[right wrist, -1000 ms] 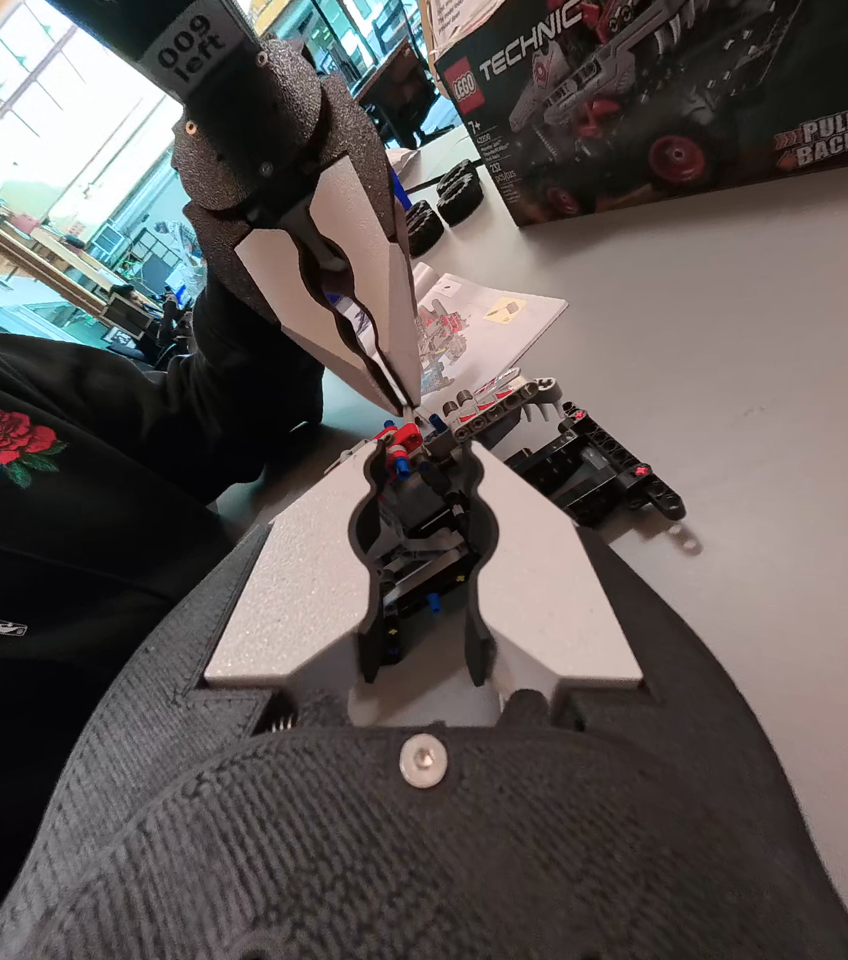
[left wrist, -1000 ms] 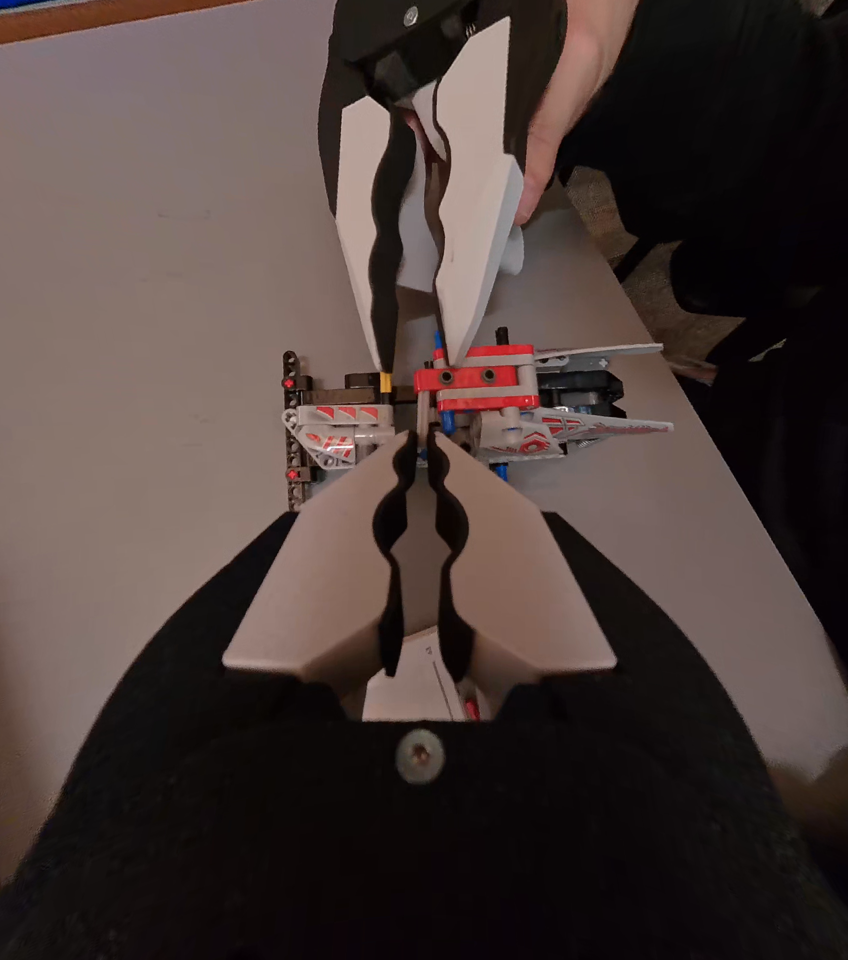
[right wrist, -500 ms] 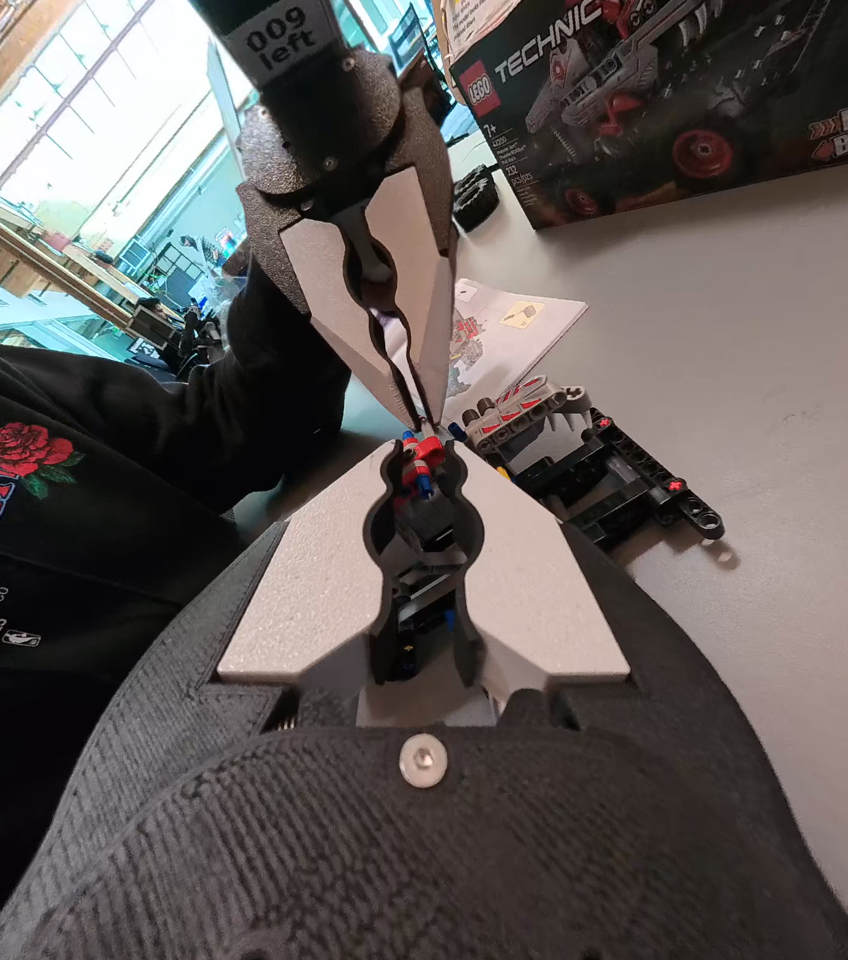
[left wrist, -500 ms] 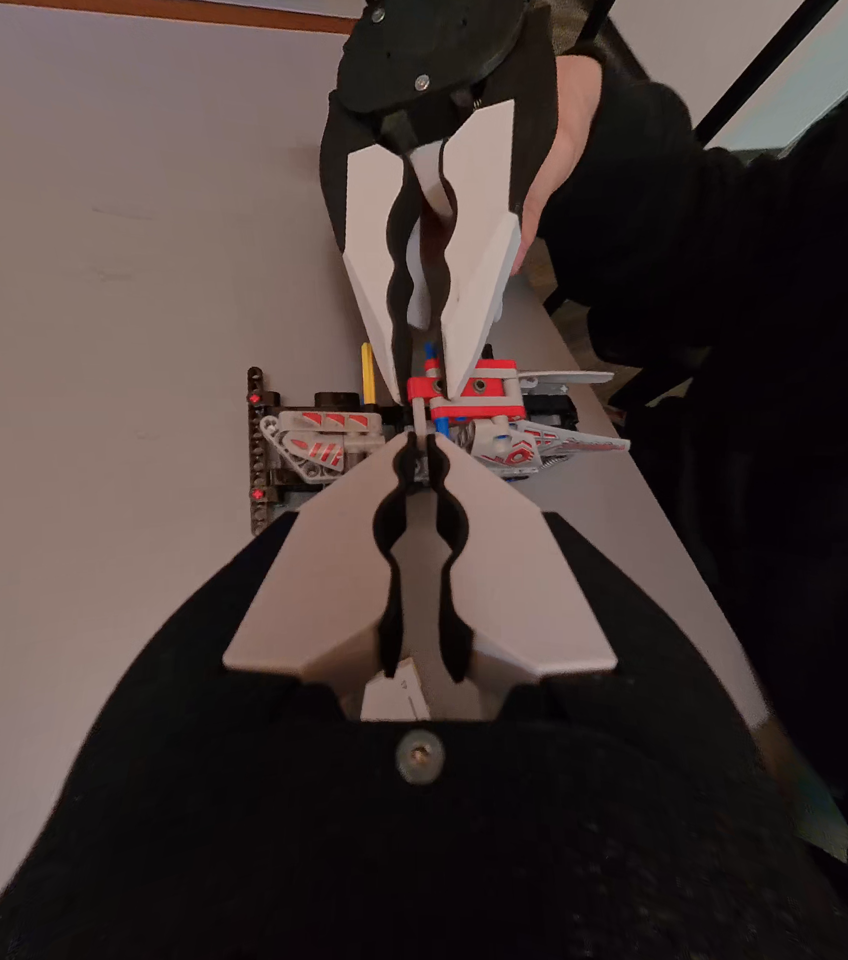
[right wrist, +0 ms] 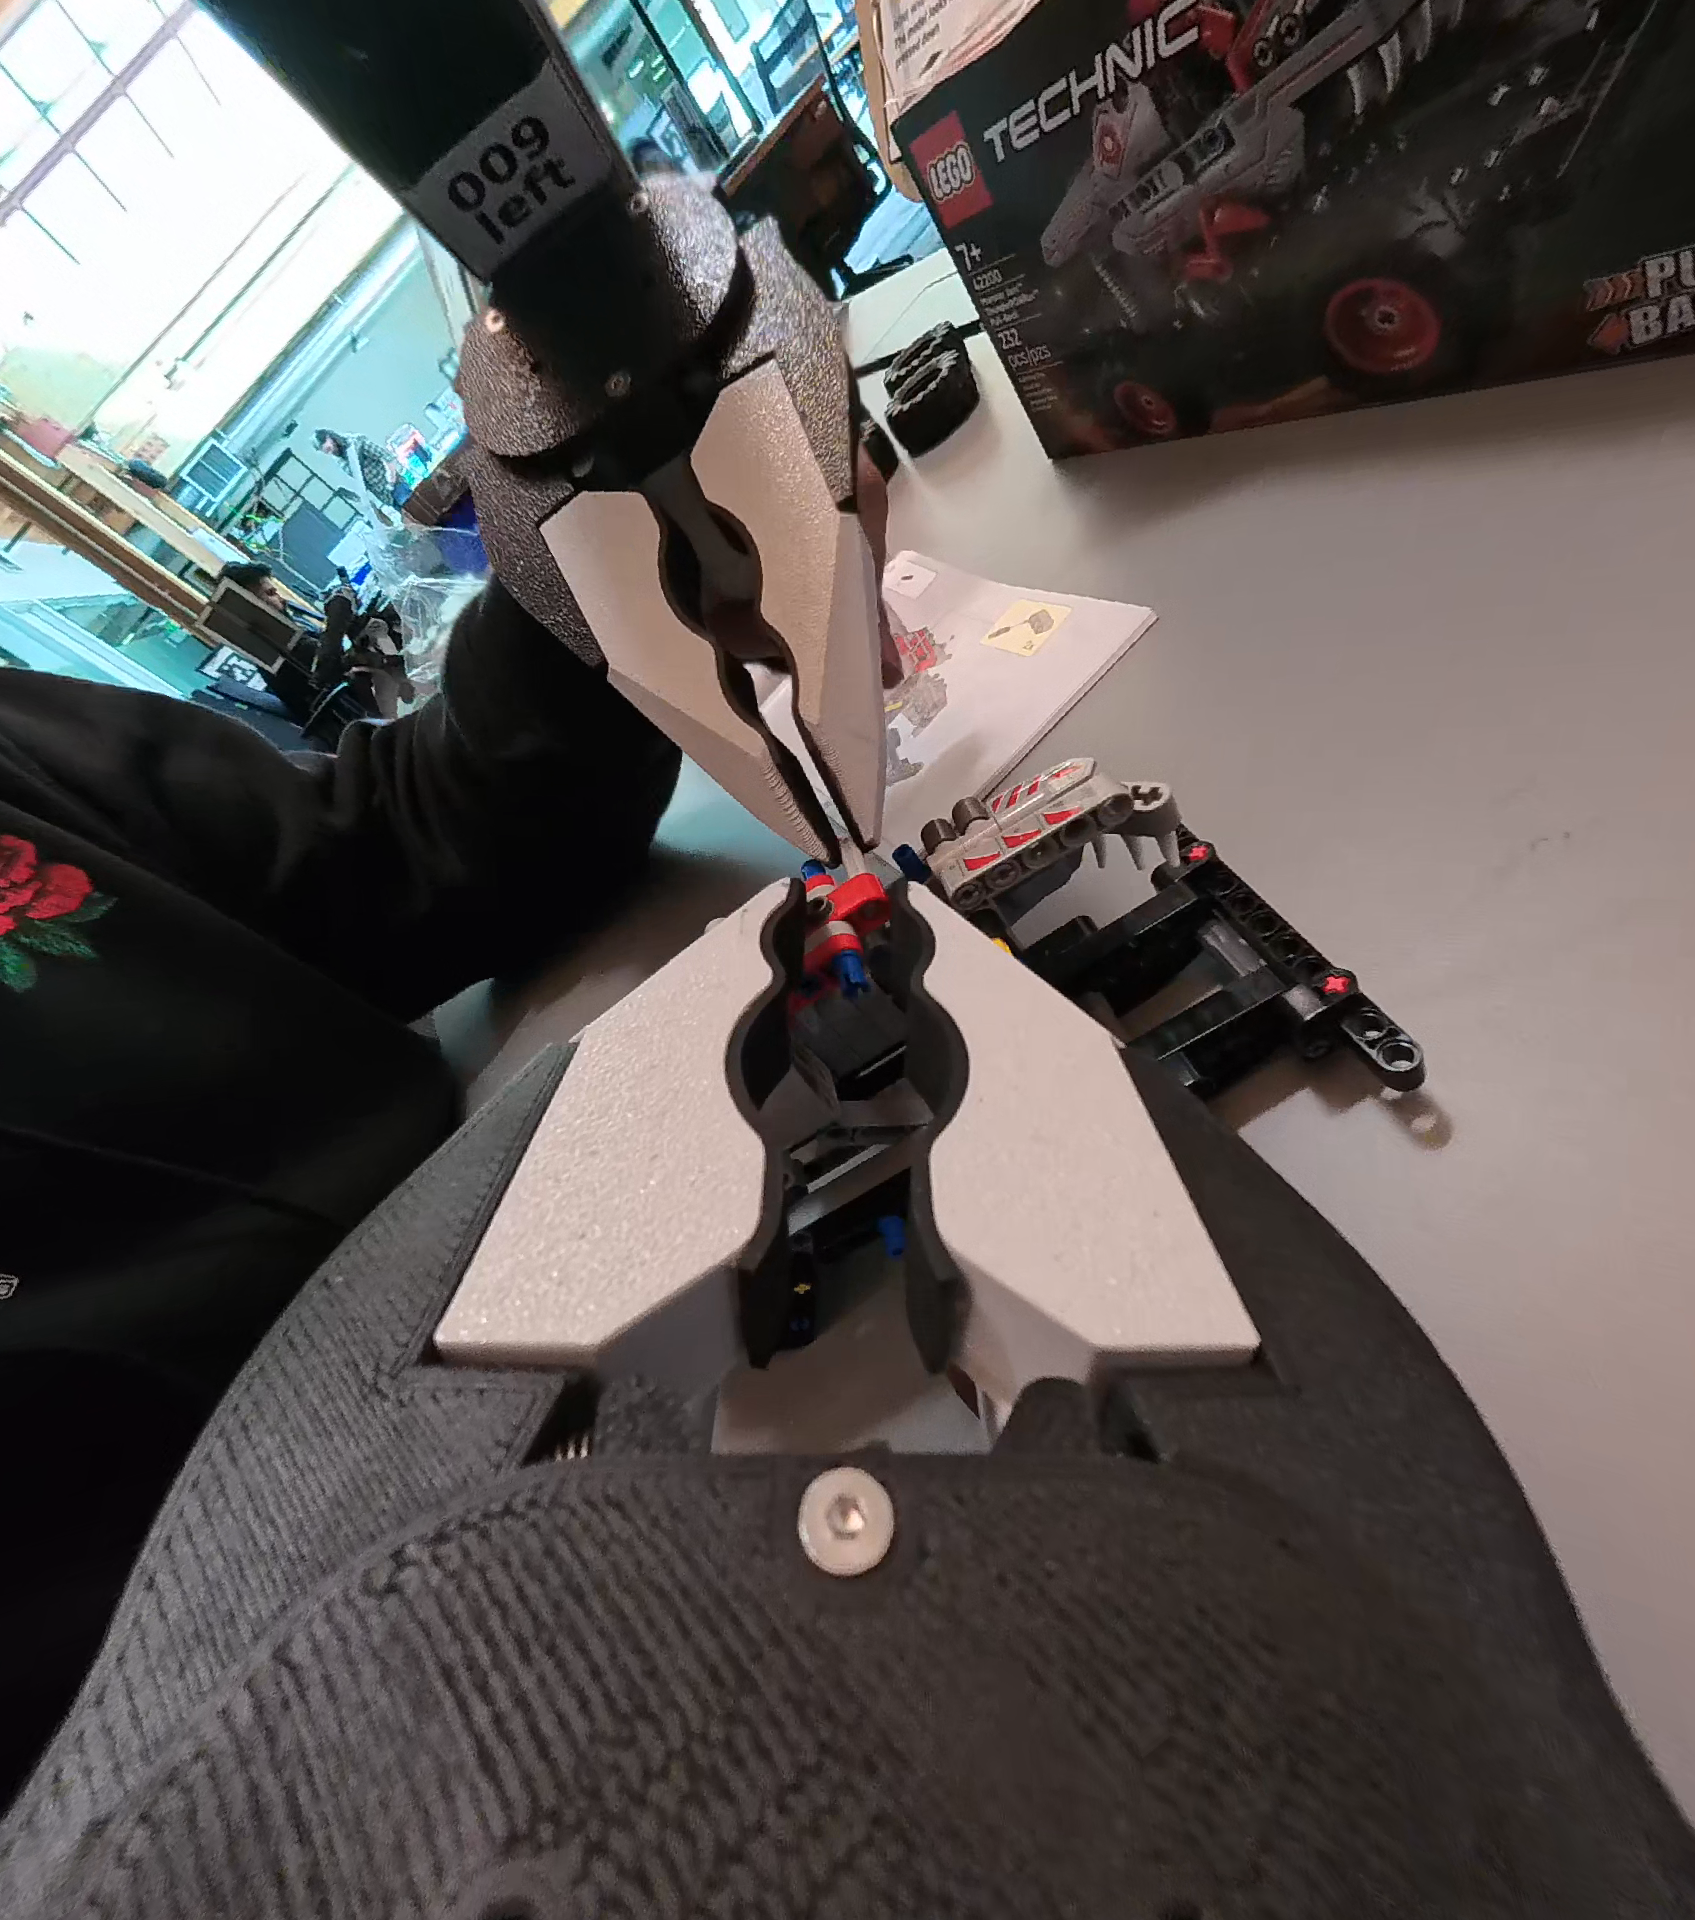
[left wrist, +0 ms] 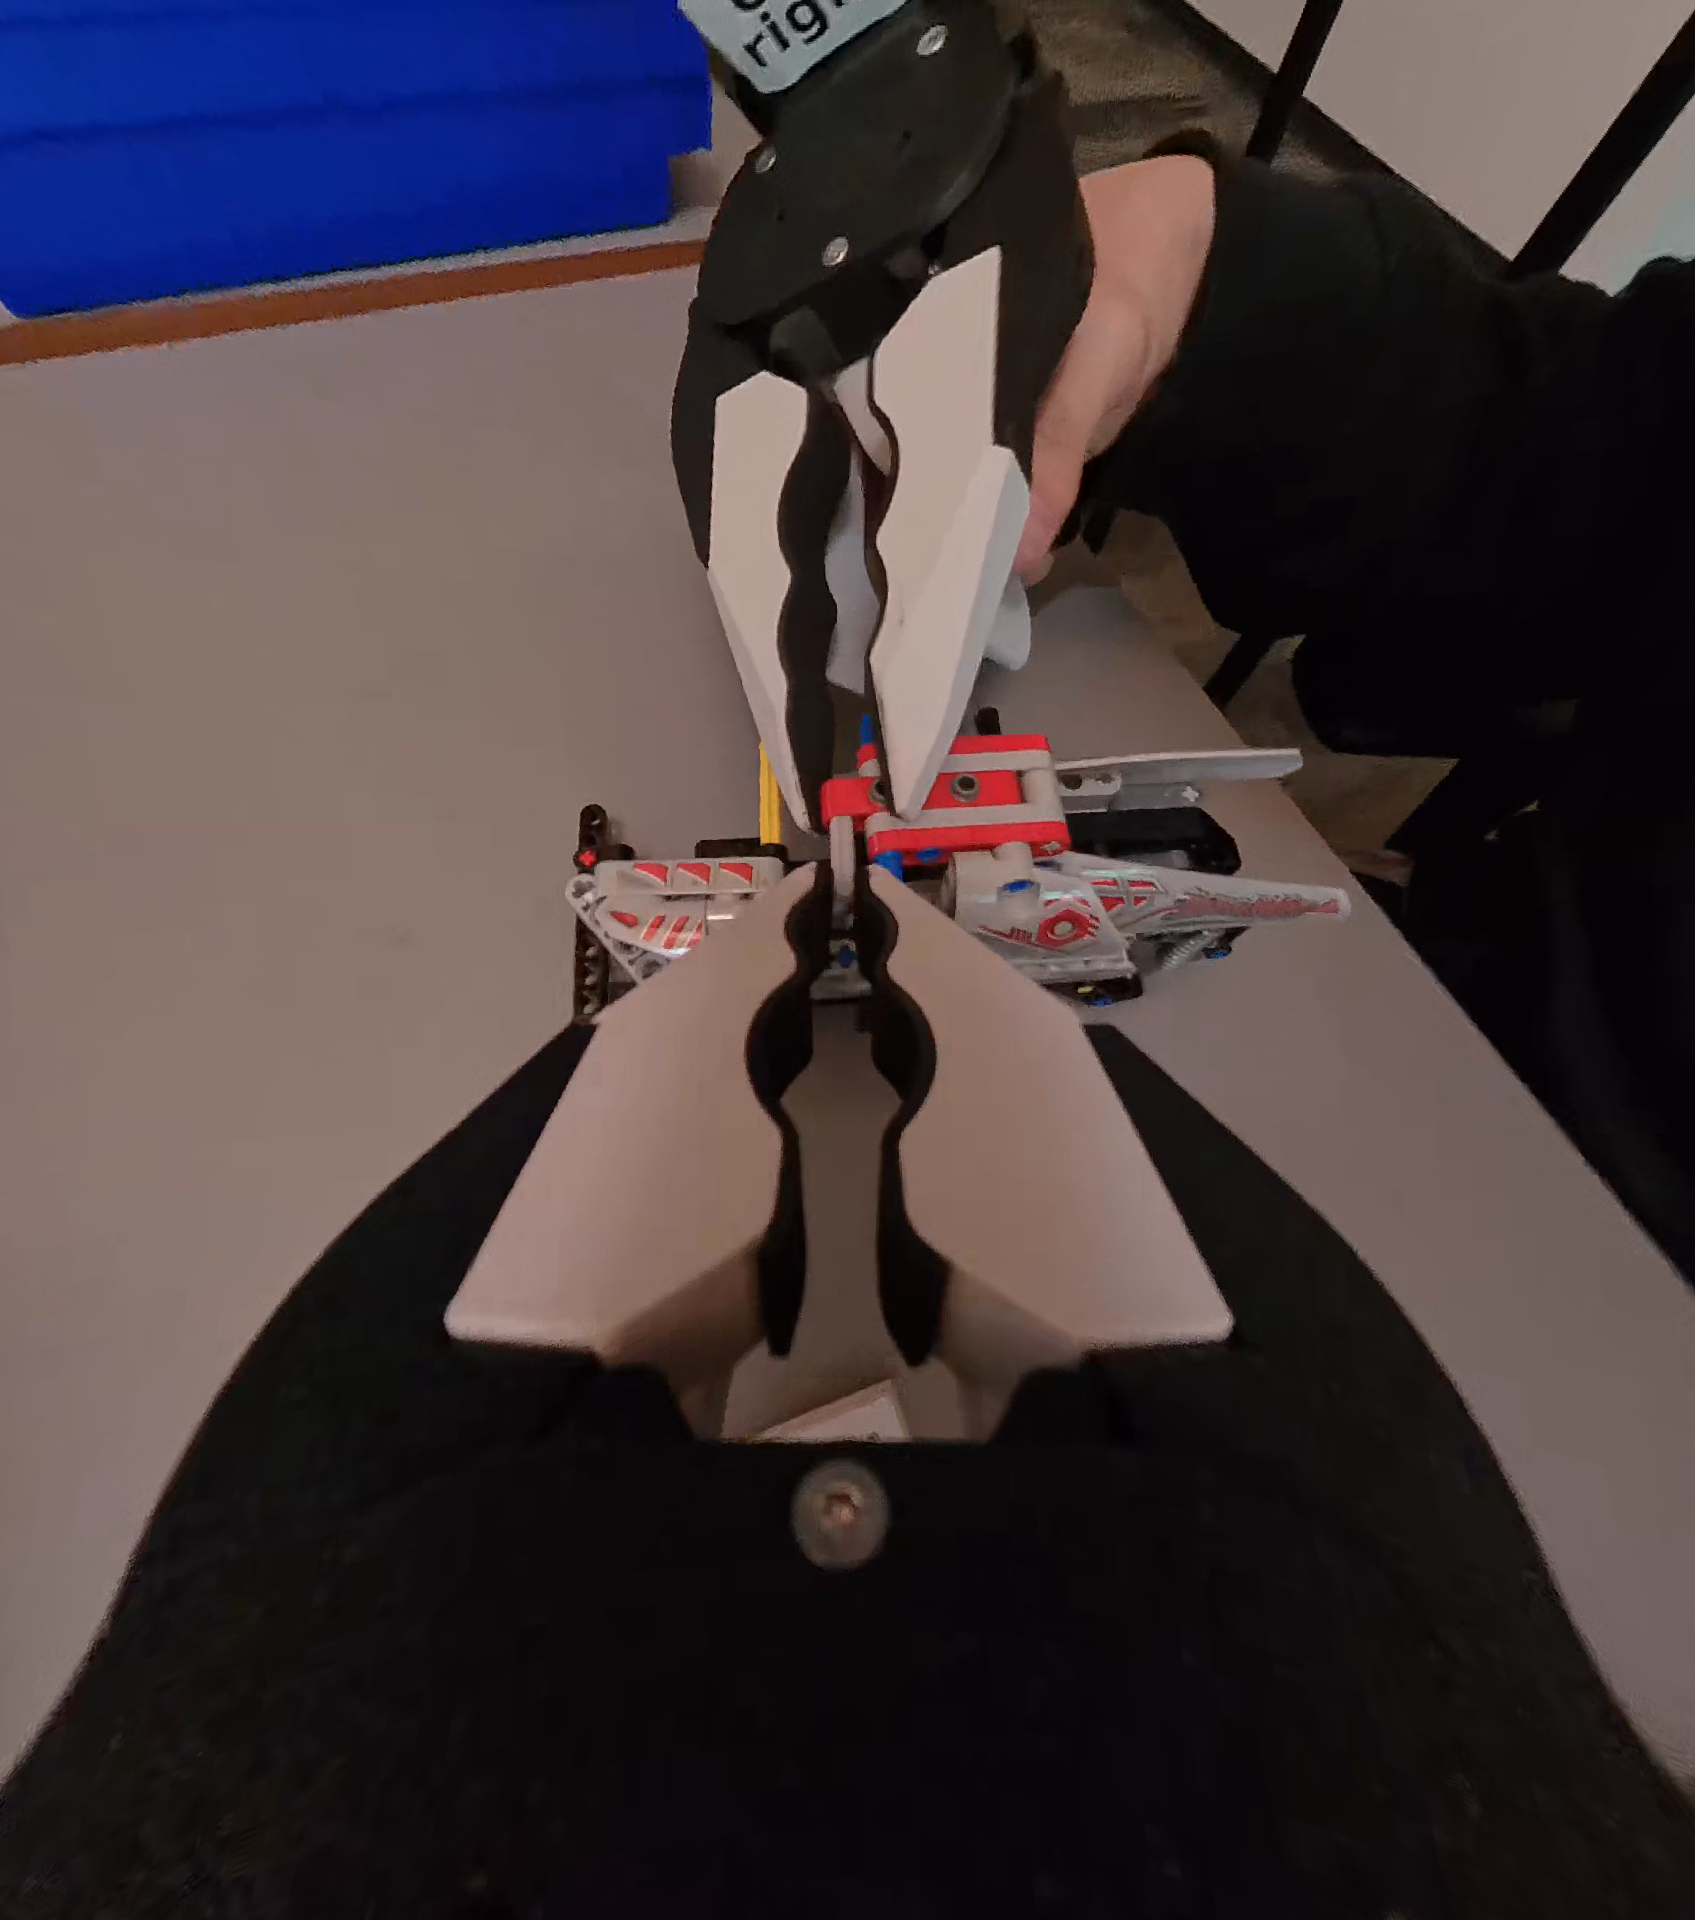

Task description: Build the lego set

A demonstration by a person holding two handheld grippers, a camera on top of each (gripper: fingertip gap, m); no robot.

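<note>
A half-built lego vehicle (left wrist: 1061, 914), grey, red and black, lies on the grey table (left wrist: 303, 727). My left gripper (left wrist: 843, 883) is shut on a thin grey piece (left wrist: 849, 854) standing up from the model's middle. My right gripper (left wrist: 851, 810) comes down from above, its tips closed on the left end of the red block (left wrist: 957, 805) on top of the model. In the right wrist view my right gripper (right wrist: 848, 896) pinches that red block (right wrist: 858, 900), and the left gripper (right wrist: 838, 844) meets it tip to tip from above. The model's black frame (right wrist: 1217, 966) runs off to the right.
A lego box (right wrist: 1394, 208) stands at the back right, with black tyres (right wrist: 926, 384) and an open instruction booklet (right wrist: 1019, 644) before it. A blue bin (left wrist: 303, 135) lies beyond the table's far wooden edge. The table's right edge (left wrist: 1445, 1091) runs close to the model. A person's dark sleeve (right wrist: 303, 831) is at the left. The grippers are tip to tip, or close to it.
My right gripper's fingers have narrowed onto the red block. My left gripper has stayed shut on the grey piece. Both cameras have tilted upward, bringing the blue bin into view.
</note>
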